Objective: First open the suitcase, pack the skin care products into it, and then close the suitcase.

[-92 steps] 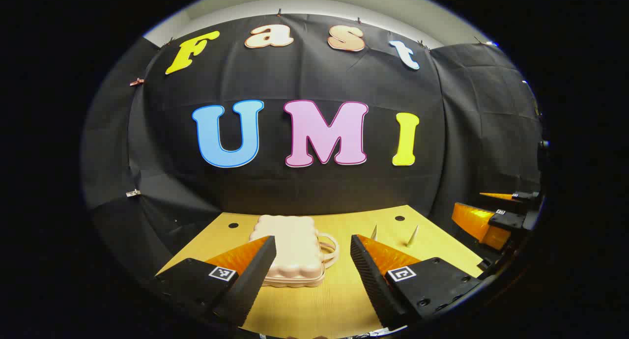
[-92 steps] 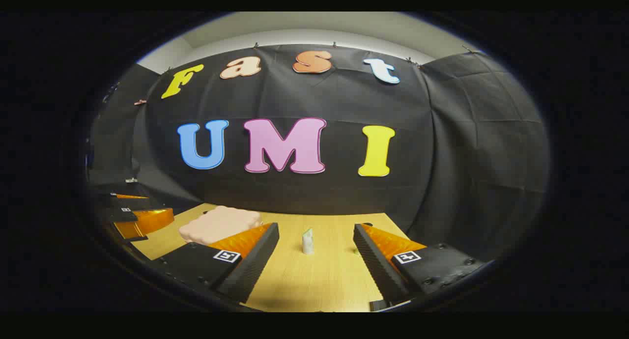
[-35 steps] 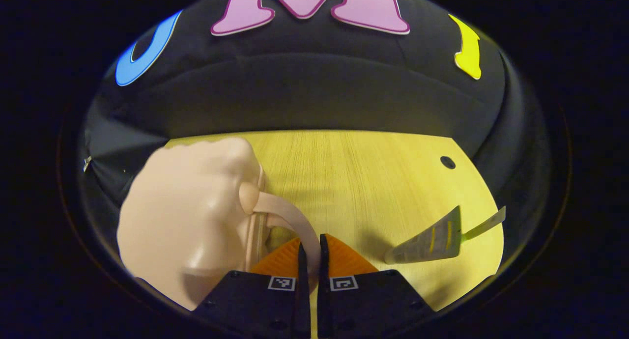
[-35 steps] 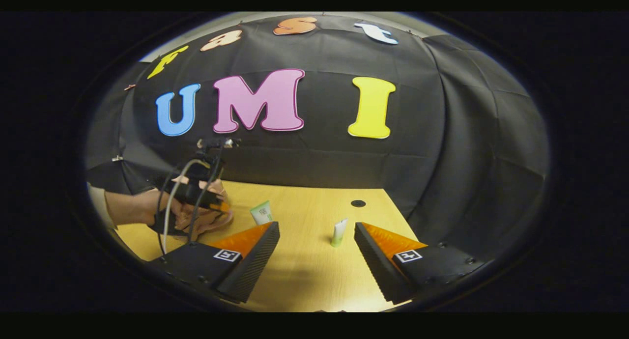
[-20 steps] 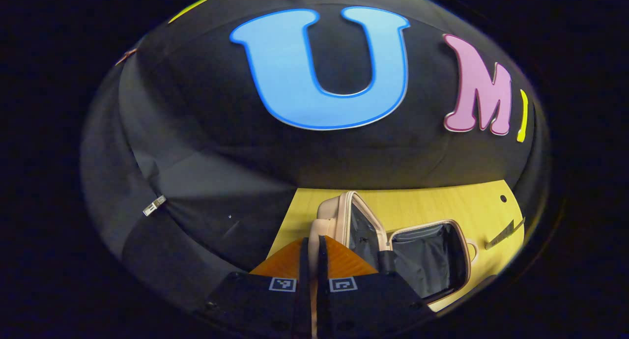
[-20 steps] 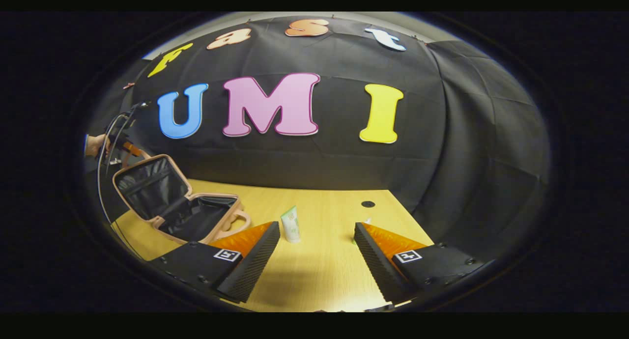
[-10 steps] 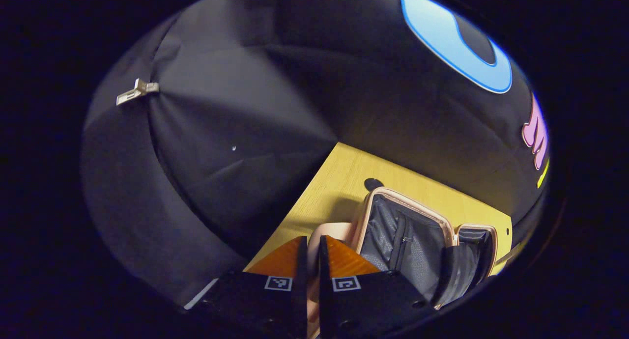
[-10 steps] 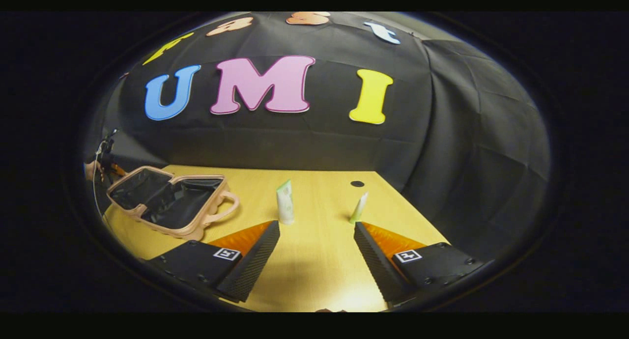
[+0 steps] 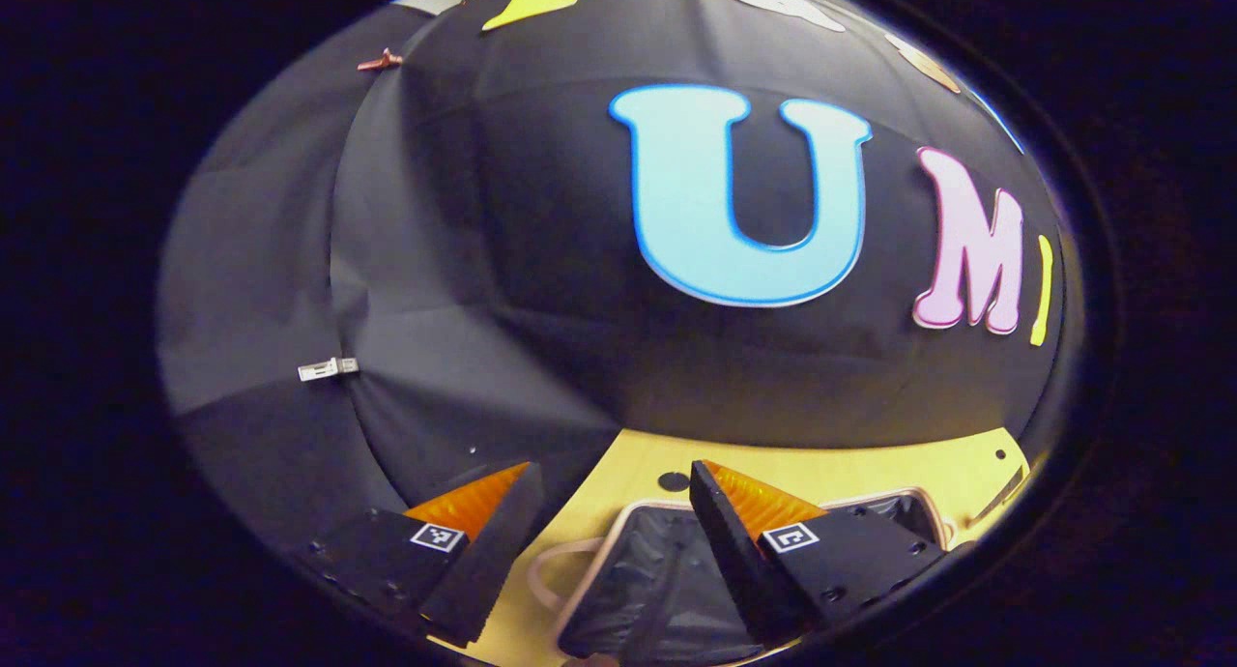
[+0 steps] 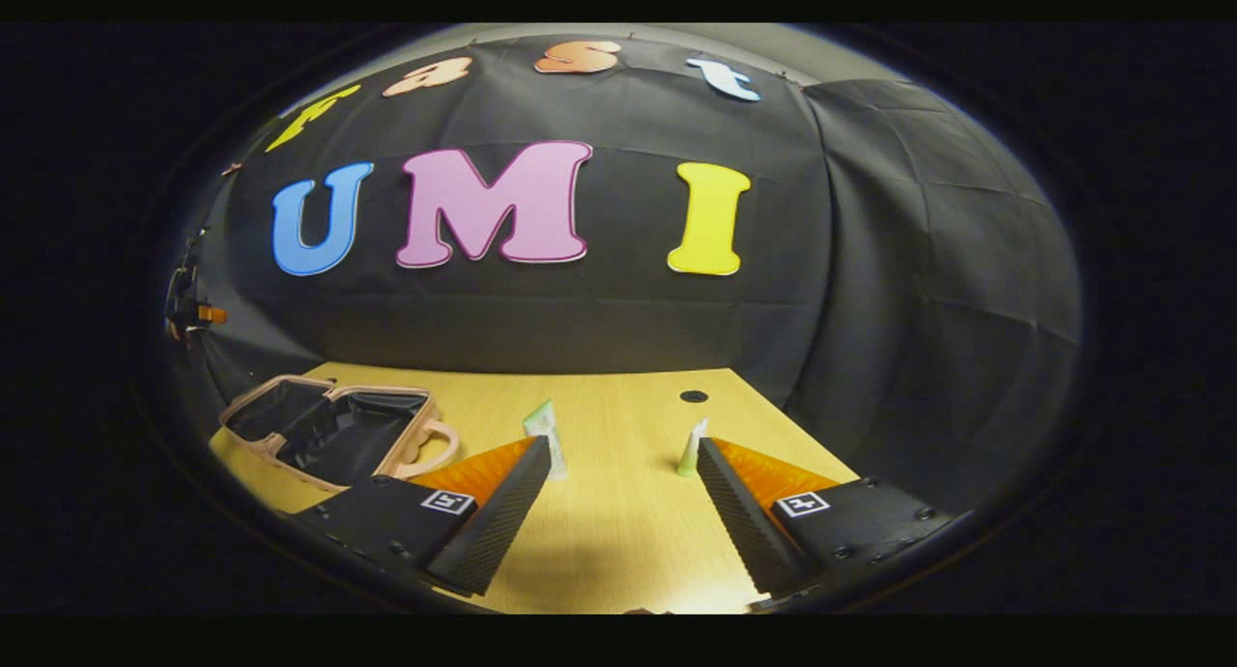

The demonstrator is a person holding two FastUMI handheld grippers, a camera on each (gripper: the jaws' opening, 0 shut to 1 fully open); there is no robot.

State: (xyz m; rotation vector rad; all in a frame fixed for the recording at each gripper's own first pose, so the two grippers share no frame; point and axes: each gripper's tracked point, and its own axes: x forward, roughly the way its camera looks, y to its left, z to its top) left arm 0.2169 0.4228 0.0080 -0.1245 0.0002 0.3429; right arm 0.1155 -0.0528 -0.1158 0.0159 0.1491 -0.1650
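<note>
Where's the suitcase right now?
In the right gripper view, the open suitcase lies at the table's left end, left of two upright tubes.

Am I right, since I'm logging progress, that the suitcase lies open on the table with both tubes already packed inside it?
Not quite. The suitcase does lie open on the table, but the right gripper view shows both tubes standing on the table beside it, not packed. Its dark lining looks empty there.
</note>
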